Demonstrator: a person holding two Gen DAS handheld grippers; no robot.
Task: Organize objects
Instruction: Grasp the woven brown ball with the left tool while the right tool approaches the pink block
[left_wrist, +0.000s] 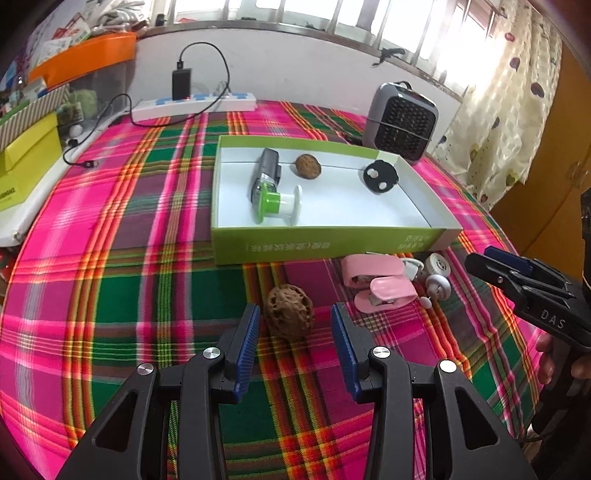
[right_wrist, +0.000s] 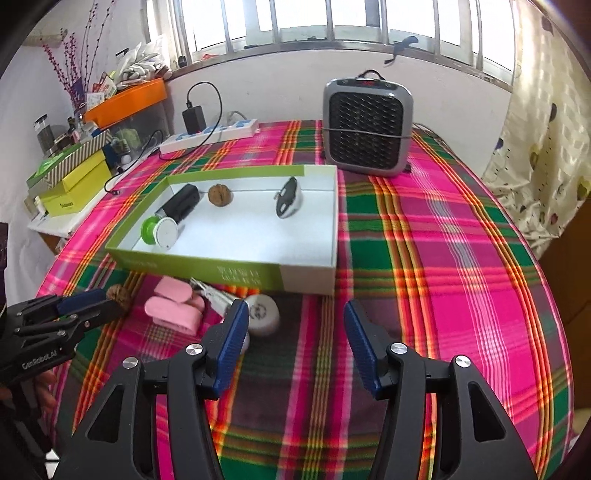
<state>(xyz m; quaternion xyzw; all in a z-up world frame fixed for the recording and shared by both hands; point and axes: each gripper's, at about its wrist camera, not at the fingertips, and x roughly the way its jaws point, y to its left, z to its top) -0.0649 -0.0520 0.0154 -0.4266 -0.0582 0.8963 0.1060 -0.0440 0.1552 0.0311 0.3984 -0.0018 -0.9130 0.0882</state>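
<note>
On the plaid cloth a brown walnut (left_wrist: 290, 310) lies between the fingertips of my left gripper (left_wrist: 295, 314), which is open, its blue pads clear of the shell. Ahead stands a shallow green box (left_wrist: 332, 243) holding a black device with a green and white spool (left_wrist: 275, 201), a second walnut (left_wrist: 307, 166) and a black round case (left_wrist: 380, 176). Two pink clips (left_wrist: 376, 284) and white round pieces (left_wrist: 437, 275) lie in front of the box. My right gripper (right_wrist: 295, 314) is open over bare cloth, with a white round piece (right_wrist: 260, 314) beside its left finger and the pink clips (right_wrist: 173, 306) further left.
A grey fan heater (right_wrist: 367, 125) stands behind the box at the back right. A white power strip (right_wrist: 210, 134) with a black charger and cables lies along the back wall. Yellow boxes (left_wrist: 26, 162) and an orange bin (left_wrist: 85, 59) crowd the left side. A curtain (right_wrist: 546, 147) hangs at the right.
</note>
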